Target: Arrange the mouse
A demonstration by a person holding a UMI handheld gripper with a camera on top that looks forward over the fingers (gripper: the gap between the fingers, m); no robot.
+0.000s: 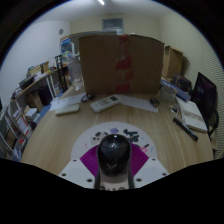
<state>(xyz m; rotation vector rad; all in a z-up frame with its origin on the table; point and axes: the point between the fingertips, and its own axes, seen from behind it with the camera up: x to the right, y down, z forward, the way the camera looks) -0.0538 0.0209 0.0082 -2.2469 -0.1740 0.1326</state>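
Observation:
A dark, glossy computer mouse [113, 153] sits between the fingers of my gripper [113, 162]. The magenta pads [90, 160] press on it from both sides, and no gap shows at either side. The mouse is held close to the camera, over the near part of a round wooden table [60, 135]. Its underside and rear are hidden by the fingers.
A big brown cardboard board [120, 62] stands at the table's far side. A white keyboard-like device [104, 102] and a white flat thing [68, 107] lie ahead. A notebook [192, 118] and a dark screen [206, 92] are to the right. Shelves [25, 100] are to the left.

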